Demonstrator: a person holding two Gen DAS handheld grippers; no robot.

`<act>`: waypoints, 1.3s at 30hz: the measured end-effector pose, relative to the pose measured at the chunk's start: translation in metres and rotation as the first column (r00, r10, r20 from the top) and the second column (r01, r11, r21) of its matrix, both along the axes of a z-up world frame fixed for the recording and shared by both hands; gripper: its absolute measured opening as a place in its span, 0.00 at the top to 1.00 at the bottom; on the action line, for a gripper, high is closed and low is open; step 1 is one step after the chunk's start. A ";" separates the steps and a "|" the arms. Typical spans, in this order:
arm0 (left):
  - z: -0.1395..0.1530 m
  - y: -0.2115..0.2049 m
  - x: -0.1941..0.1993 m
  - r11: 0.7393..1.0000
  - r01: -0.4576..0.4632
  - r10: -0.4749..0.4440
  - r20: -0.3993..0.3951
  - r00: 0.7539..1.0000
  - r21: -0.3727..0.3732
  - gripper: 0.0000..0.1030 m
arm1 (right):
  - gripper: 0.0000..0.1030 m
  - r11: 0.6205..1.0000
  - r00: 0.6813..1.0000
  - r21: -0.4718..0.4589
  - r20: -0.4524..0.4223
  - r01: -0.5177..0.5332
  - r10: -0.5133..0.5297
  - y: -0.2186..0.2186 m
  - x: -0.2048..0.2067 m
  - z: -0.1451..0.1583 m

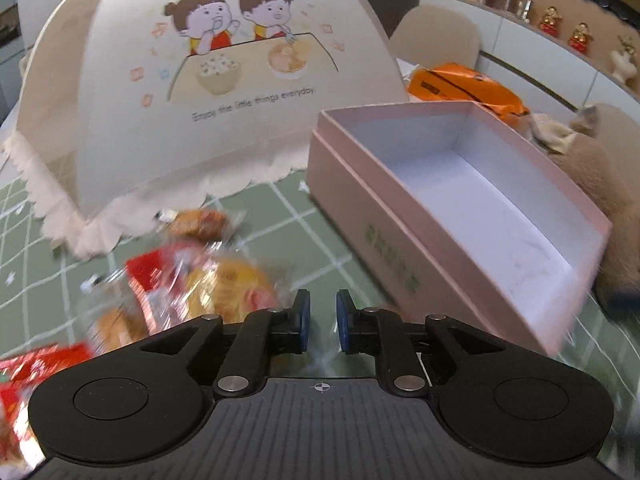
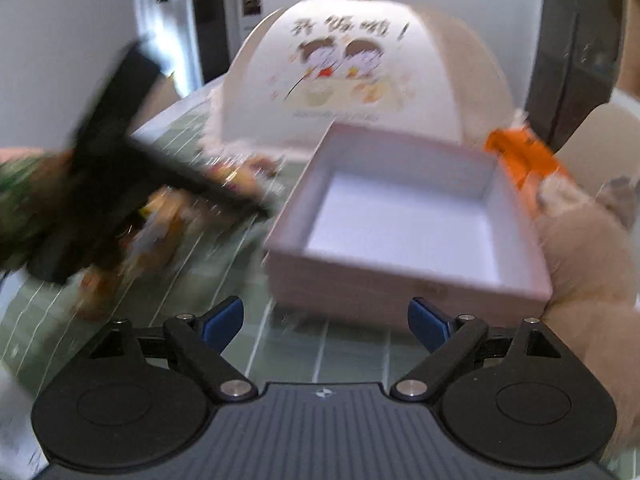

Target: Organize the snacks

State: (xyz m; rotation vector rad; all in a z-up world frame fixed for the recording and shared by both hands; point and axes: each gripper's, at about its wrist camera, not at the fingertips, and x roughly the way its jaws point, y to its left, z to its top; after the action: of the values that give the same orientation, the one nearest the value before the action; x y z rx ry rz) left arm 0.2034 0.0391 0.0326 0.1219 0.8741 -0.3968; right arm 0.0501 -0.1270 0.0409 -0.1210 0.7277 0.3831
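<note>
the snacks (image 1: 200,280) are small packets in clear and red wrappers, with yellow and brown pastries showing through, lying in a loose heap on the green grid-patterned surface (image 1: 280,216). they sit just in front of the white food cover (image 1: 224,80) with its two cartoon children, and to the left of the pink box (image 1: 400,256), whose white inside holds nothing.

the left tongs (image 1: 322,322) are clenched, the blue pads close together with only a thin slip of clear wrapper visible between them; whether they truly grip it i cannot tell. the right tongs (image 2: 326,322) are released, pads wide apart over bare surface just short of the box's near wall.

the left wrist view alone shows the wrappers sharply enough to read colours, plus an orange pack (image 1: 468,88) behind the box and small figurines (image 1: 564,28) on a far shelf. the right wrist view is blurred, yet it alone shows the left tongs from outside, as a dark shape over the heap, and a person's patterned sleeve (image 2: 20,200) at the left edge.
</note>
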 end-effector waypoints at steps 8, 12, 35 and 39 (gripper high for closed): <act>-0.012 -0.035 -0.003 0.987 0.139 -0.141 0.021 0.990 0.075 0.89 | 0.12 0.995 0.996 -0.084 -0.068 0.054 -0.060 -0.026 -0.018 -0.024; -0.011 -0.038 -0.036 0.956 0.269 -0.272 0.009 0.962 0.122 0.81 | 0.12 0.995 0.990 -0.037 -0.100 0.096 -0.099 -0.038 -0.009 -0.026; 0.017 0.103 -0.188 0.843 -0.473 0.469 -0.081 0.879 -0.257 0.82 | 0.36 0.985 0.982 0.049 -0.087 -0.165 0.169 0.054 0.035 -0.046; 0.016 0.111 -0.188 0.818 -0.520 0.529 -0.032 0.848 -0.246 0.82 | 0.49 0.975 0.972 -0.027 -0.083 -0.221 0.218 0.039 -0.004 -0.045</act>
State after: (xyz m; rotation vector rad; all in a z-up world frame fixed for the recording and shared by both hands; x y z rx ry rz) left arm 0.0150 0.1505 0.0483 -0.3412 0.7758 0.0221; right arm 0.0457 -0.0884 -0.0042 -0.2231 0.8032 0.5891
